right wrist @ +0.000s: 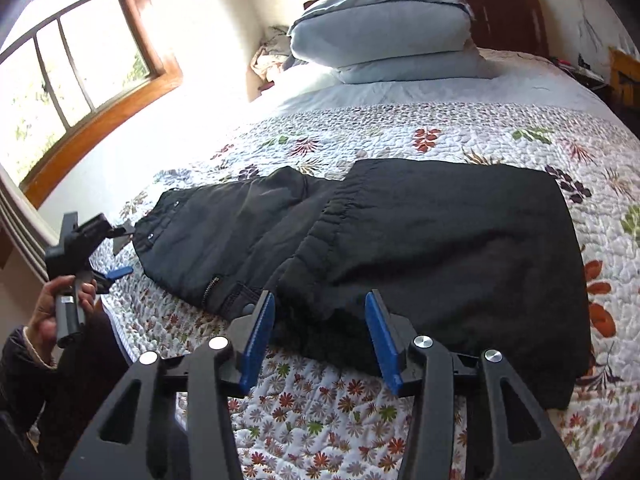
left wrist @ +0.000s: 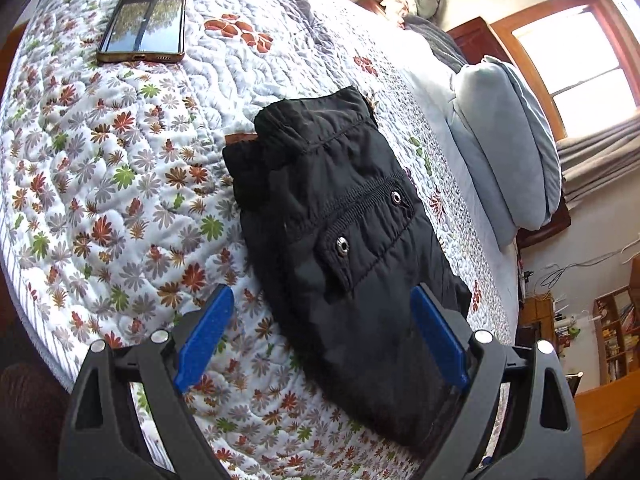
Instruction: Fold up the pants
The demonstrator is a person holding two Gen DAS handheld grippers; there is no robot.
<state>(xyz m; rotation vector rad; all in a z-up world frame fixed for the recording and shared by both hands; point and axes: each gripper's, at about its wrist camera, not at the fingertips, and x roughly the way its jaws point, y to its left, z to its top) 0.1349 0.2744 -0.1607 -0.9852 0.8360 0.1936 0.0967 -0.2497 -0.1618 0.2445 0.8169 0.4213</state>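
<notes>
Left wrist view: the left gripper [left wrist: 322, 336] has its fingers spread wide, empty, over black pants [left wrist: 340, 240] lying on a floral quilted bed [left wrist: 120, 160]. Right wrist view: the right gripper [right wrist: 320, 336] hovers wide open, empty, at the pants' near edge.

Pants [right wrist: 400, 248] lie folded on bed quilt [right wrist: 400, 136], near edge. Pillows [right wrist: 384, 28] stacked at far end by headboard. In left wrist view, phone [left wrist: 144, 20] on quilt, far left of pants, well apart.
</notes>
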